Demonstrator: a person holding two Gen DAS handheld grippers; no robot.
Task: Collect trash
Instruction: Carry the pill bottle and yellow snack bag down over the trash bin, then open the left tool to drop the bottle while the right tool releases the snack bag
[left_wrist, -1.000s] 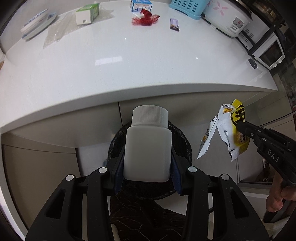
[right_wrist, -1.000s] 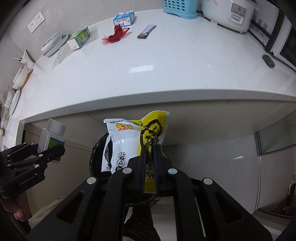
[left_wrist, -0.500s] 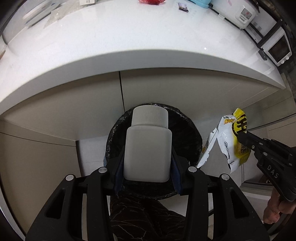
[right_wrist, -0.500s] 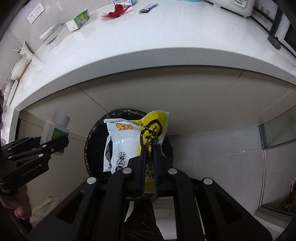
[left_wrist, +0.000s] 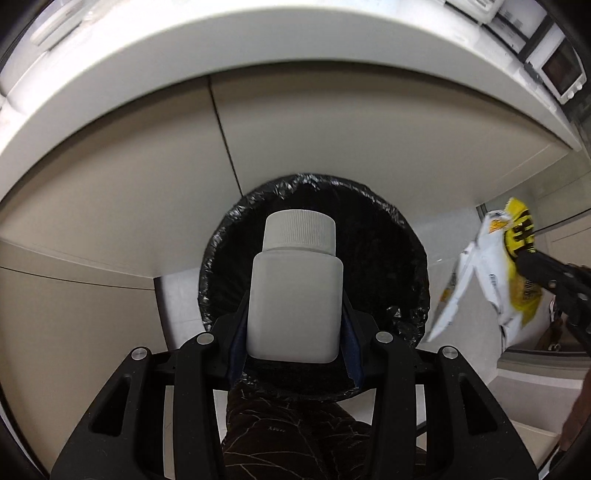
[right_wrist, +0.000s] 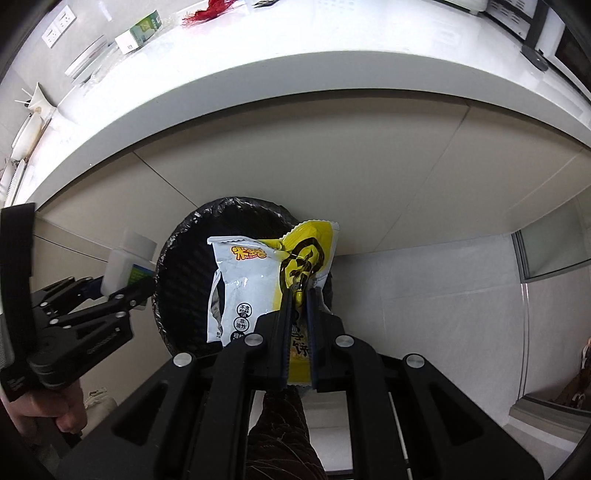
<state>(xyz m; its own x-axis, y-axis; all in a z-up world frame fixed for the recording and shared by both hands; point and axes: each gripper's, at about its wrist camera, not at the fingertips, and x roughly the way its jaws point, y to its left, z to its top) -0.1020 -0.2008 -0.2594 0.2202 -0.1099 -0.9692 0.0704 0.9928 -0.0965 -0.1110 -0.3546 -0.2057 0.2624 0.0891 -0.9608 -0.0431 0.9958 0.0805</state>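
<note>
While poised over black-lined bin (left_wrist: 406, 236) | left tongs (left_wrist: 295, 325) clamped on white bottle (left_wrist: 295, 288) | right tongs (right_wrist: 298, 291) pinching snack wrapper (right_wrist: 251, 280) | risk: wrapper drifting past rim, bottle bouncing out

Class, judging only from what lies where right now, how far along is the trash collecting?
Done: nothing visibly binned; the bin interior is too dark to tell. In hand: the left gripper clamps a white bottle over the bin, and the right gripper pinches a snack bag above it. Left: releasing both, then the green carton and red scrap on the counter.
</note>
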